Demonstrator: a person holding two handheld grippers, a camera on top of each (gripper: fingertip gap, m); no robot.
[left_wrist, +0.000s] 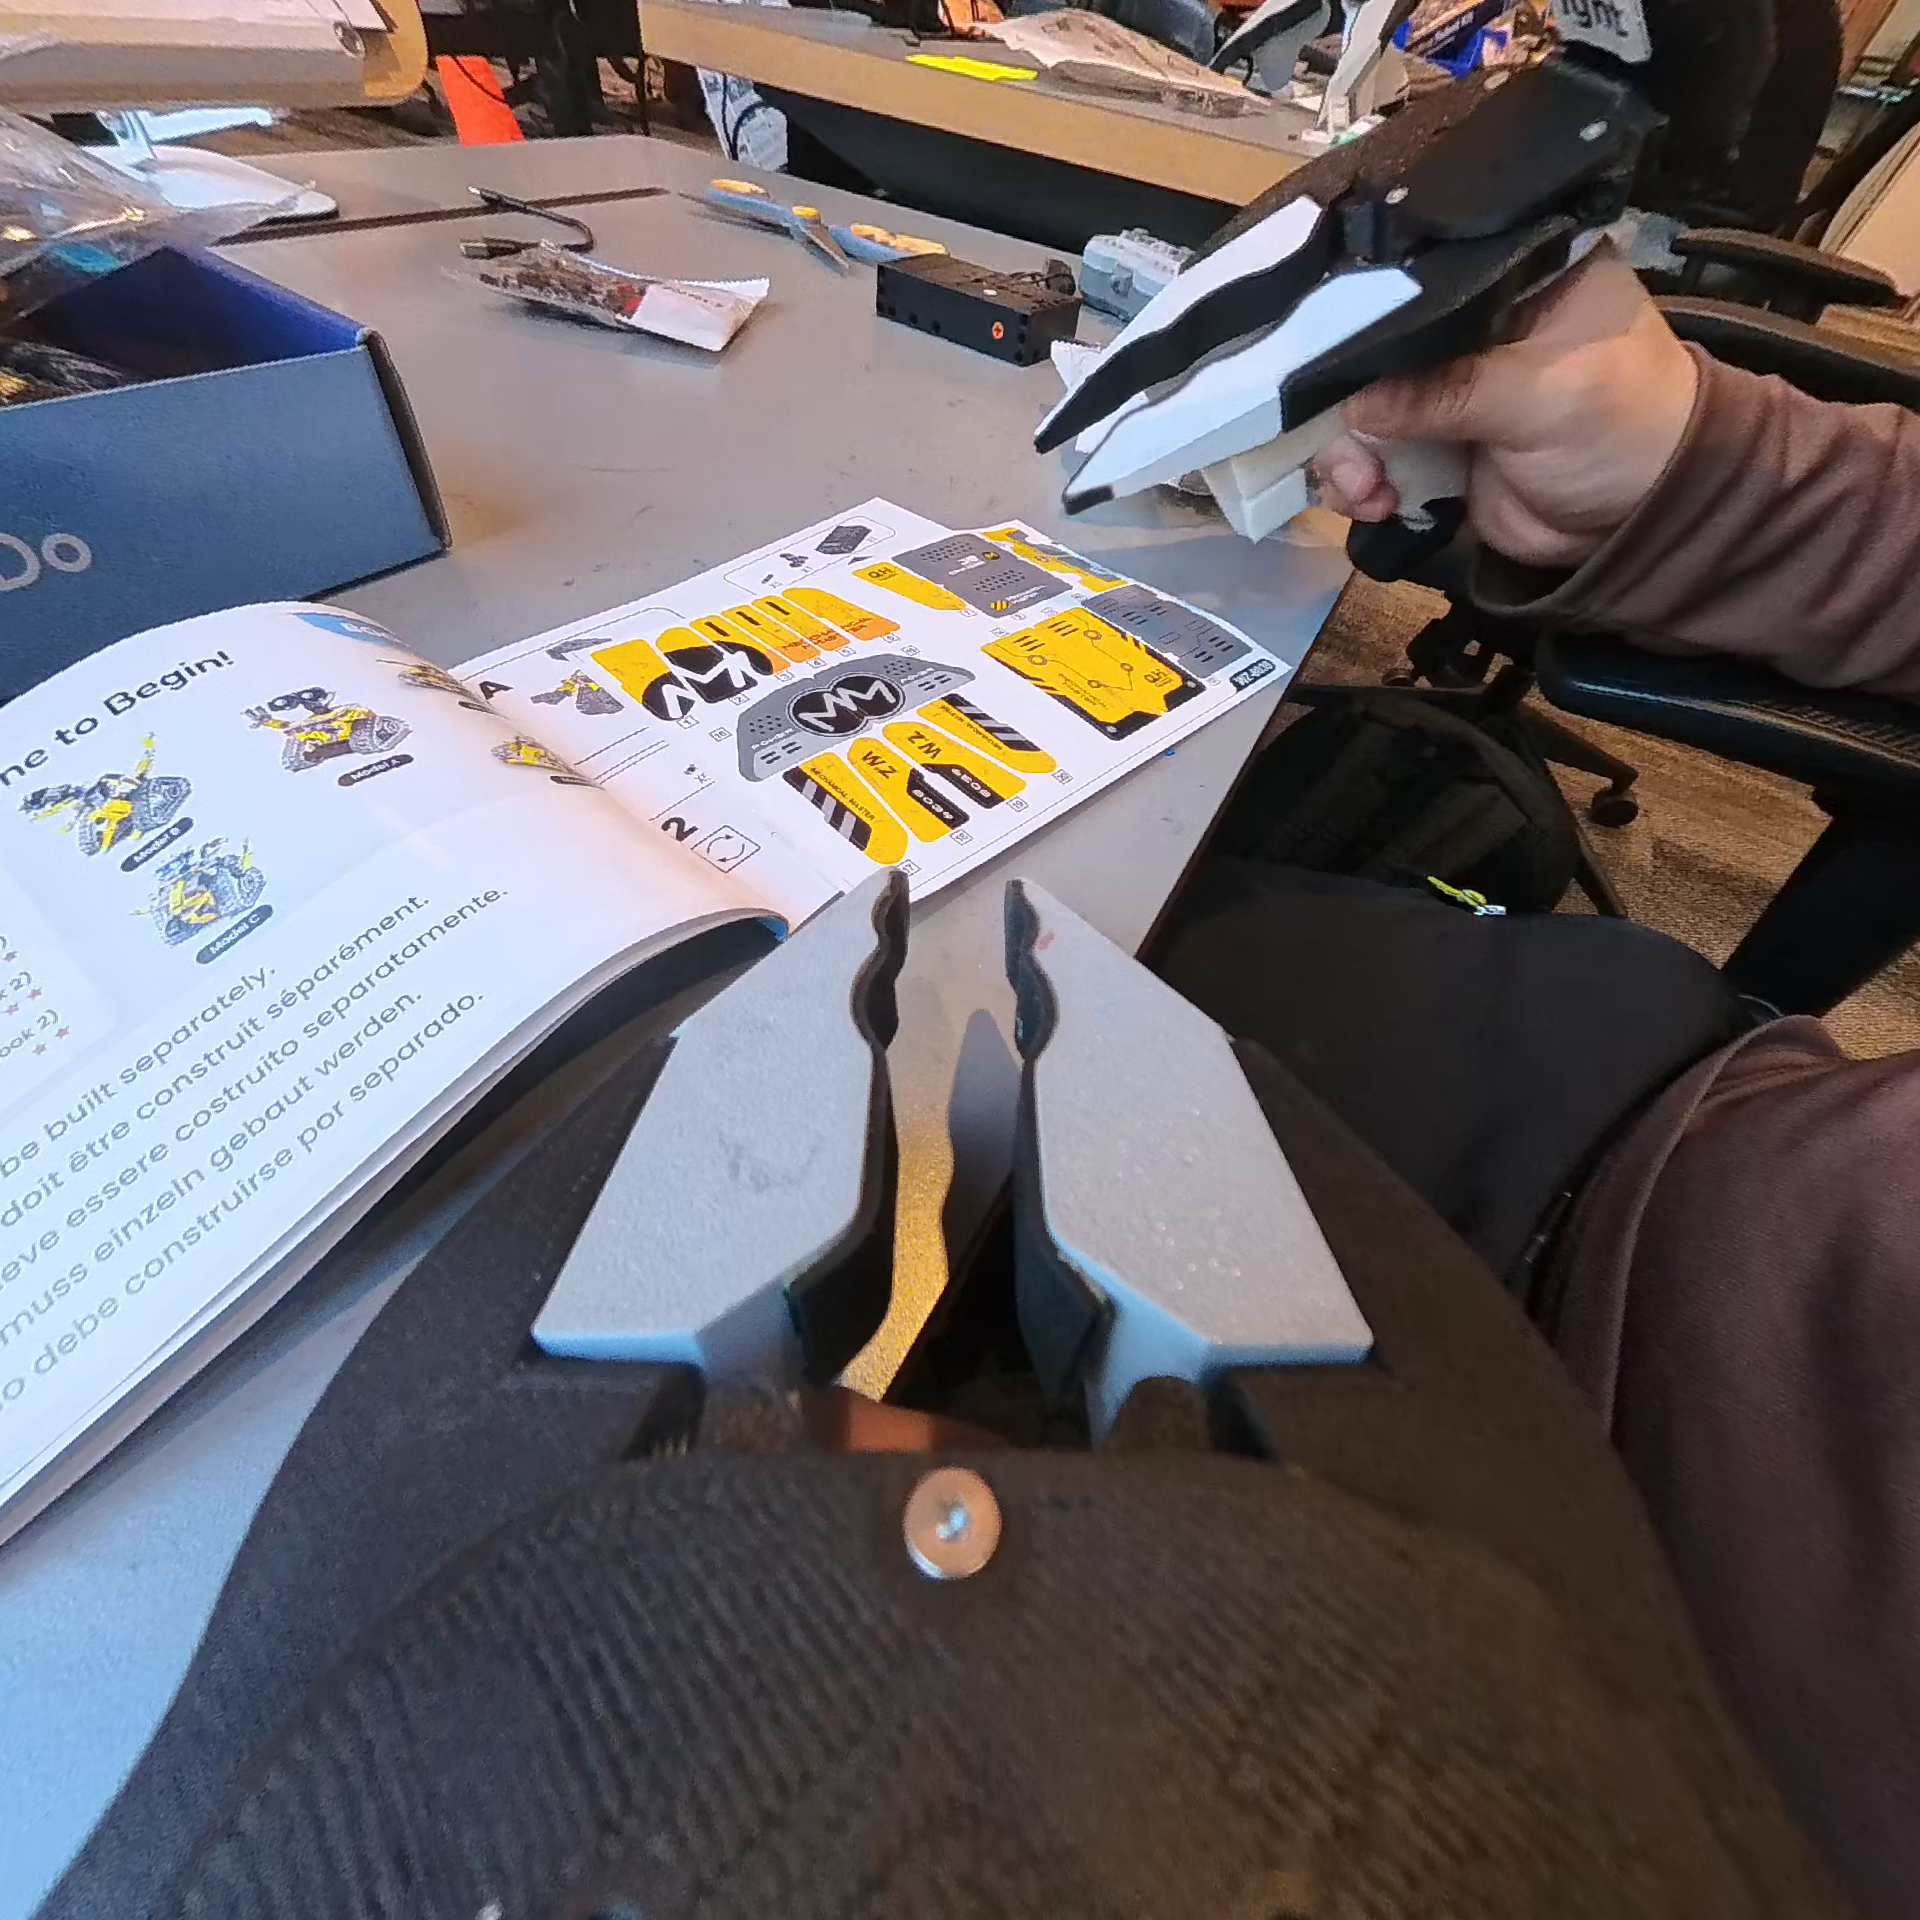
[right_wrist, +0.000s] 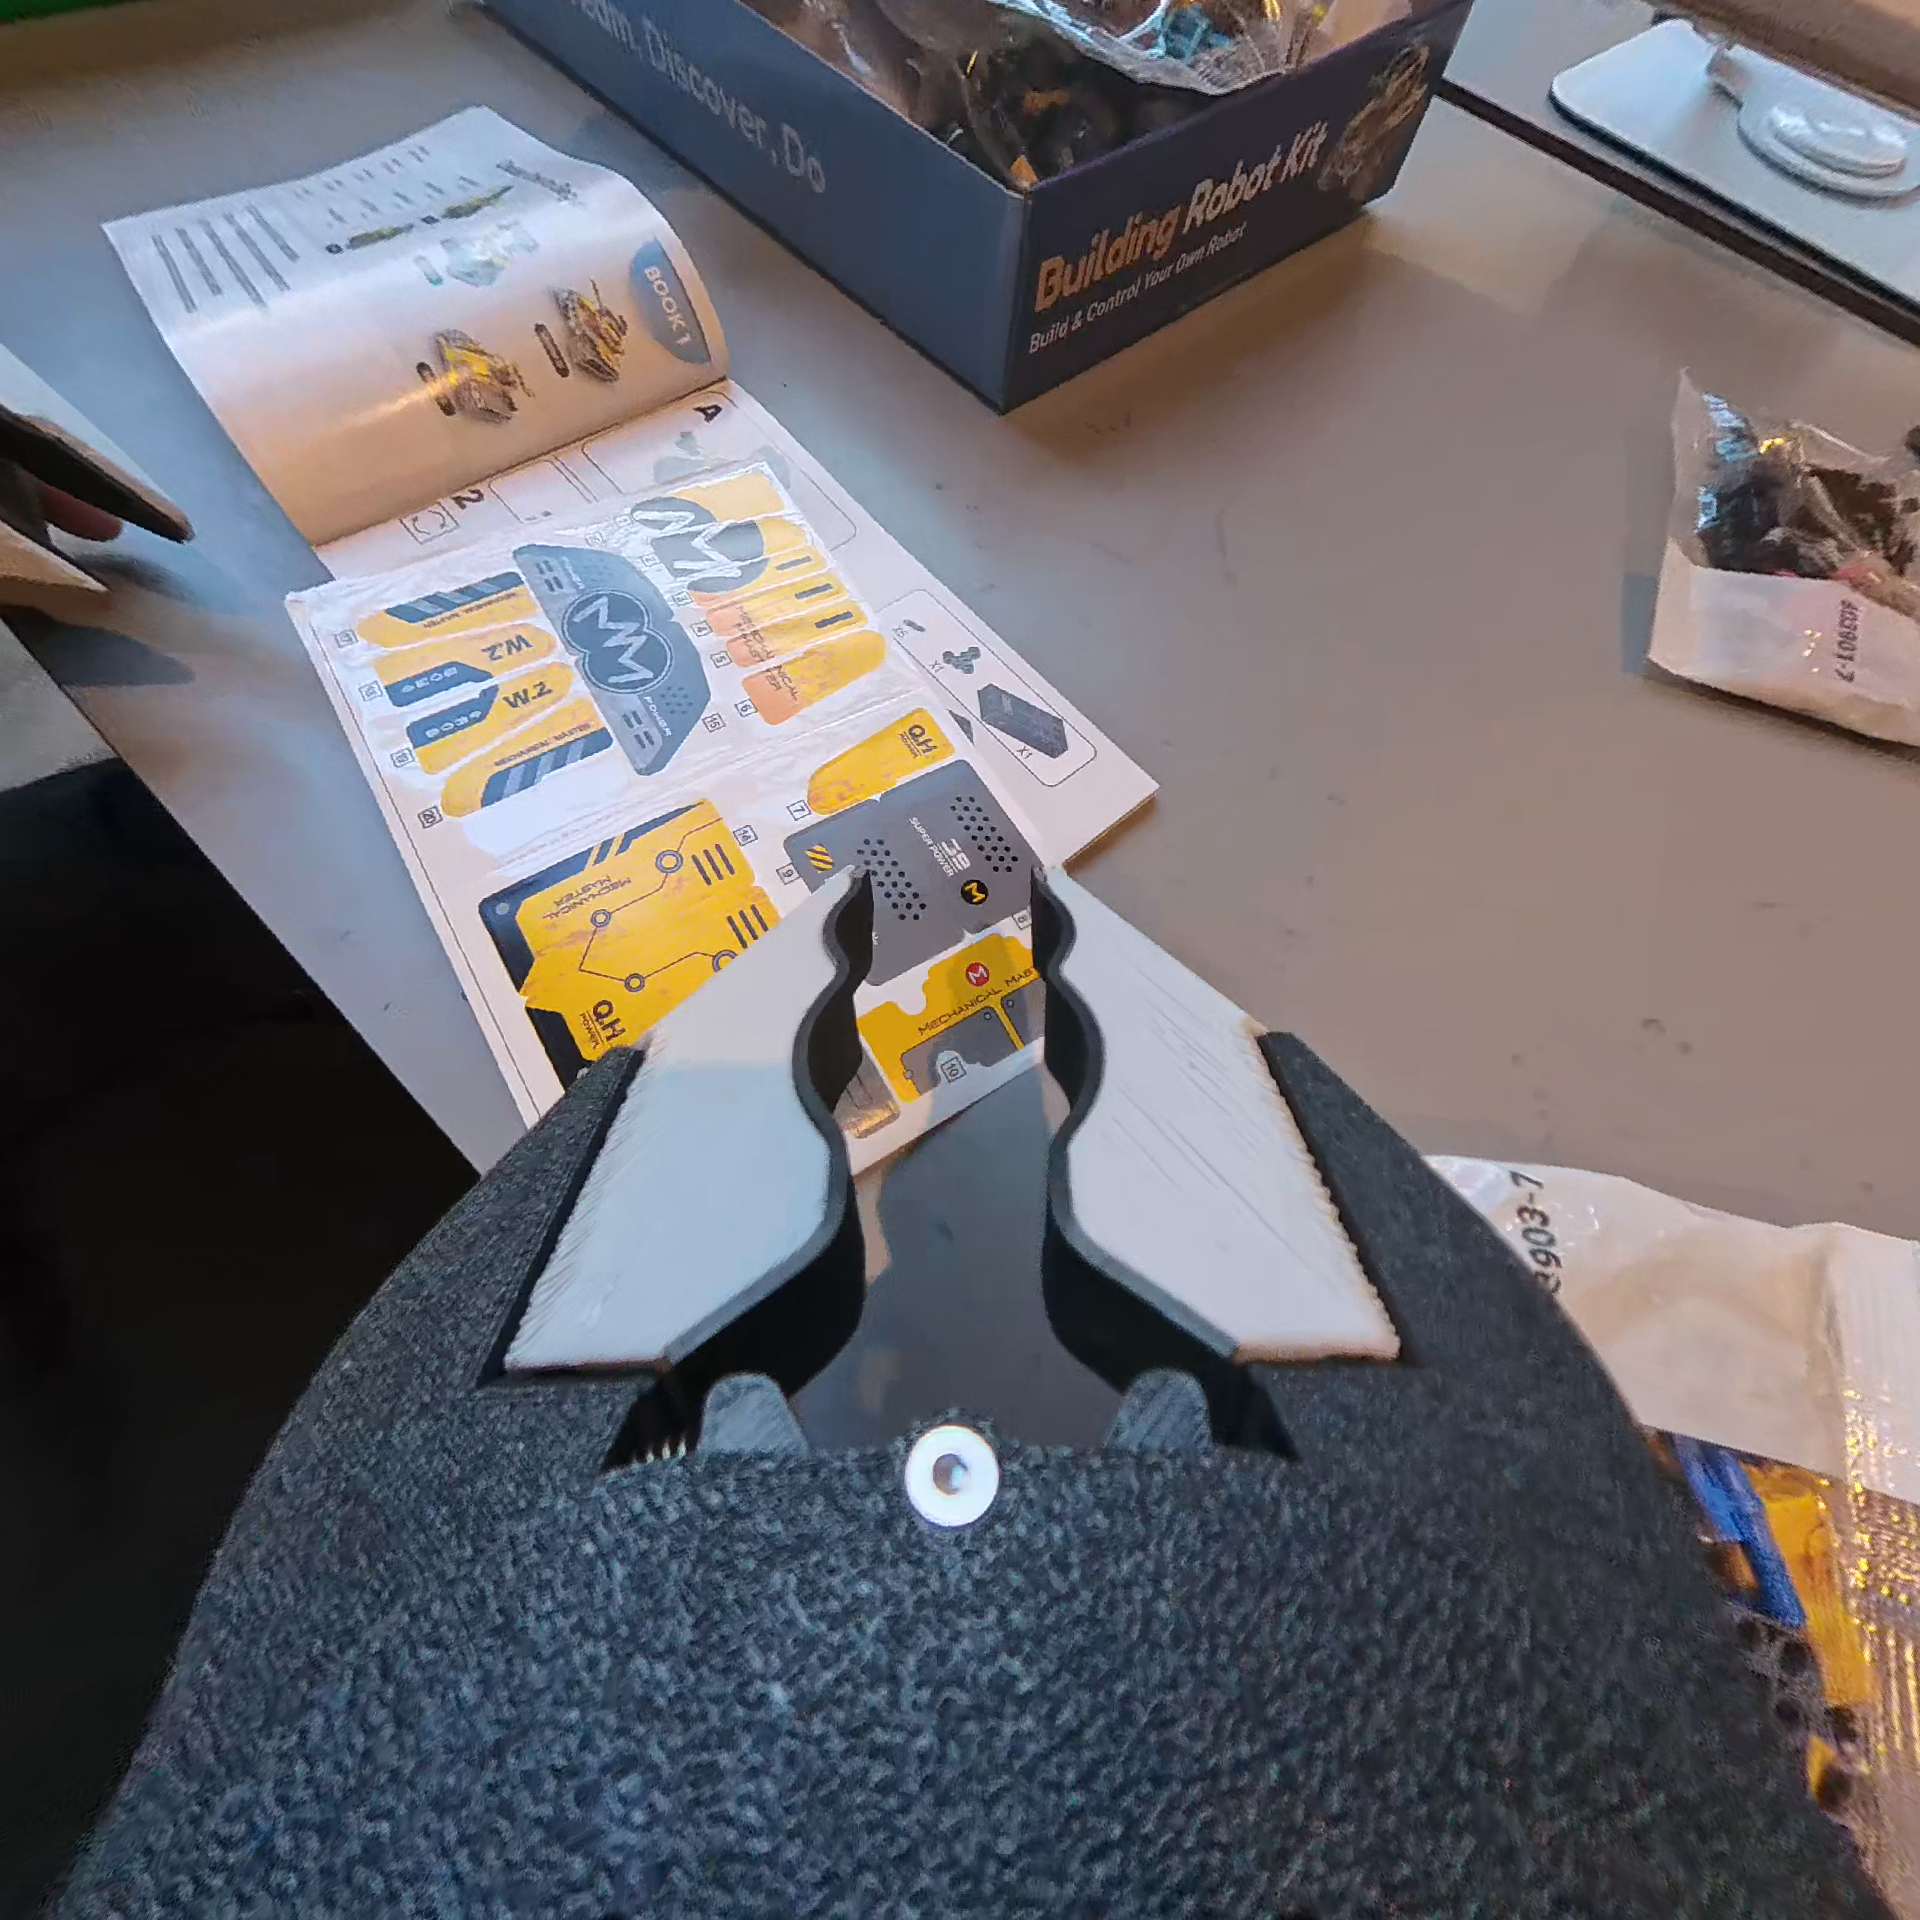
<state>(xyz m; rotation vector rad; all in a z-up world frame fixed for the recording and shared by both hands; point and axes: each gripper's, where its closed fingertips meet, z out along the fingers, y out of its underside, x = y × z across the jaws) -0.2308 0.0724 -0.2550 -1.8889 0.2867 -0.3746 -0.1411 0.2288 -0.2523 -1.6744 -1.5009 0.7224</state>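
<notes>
Presently, findings as follows.
Left gripper (left_wrist: 954, 902): grey fingers with black wavy pads, slightly spread, nothing between them; it hovers at the near table edge, nearest the lower corner of the sticker sheet.
Right gripper (right_wrist: 948, 883): white fingers with black pads, parted and empty, poised over the far end of the glossy yellow-and-grey sticker sheet (right_wrist: 665, 748); contact cannot be told.
Sticker sheet position: lying flat on the right-hand page of the open white instruction booklet (left_wrist: 260, 935).
Booklet position: on the grey table (right_wrist: 1403, 779), near its front edge.
Blue cardboard kit box (right_wrist: 1039, 239): open, beyond the booklet, holding bagged parts.
Clear plastic bag of dark small parts (right_wrist: 1787, 561): well apart, to the right gripper's side.
White printed bag (right_wrist: 1683, 1320): just beside the right gripper.
</notes>
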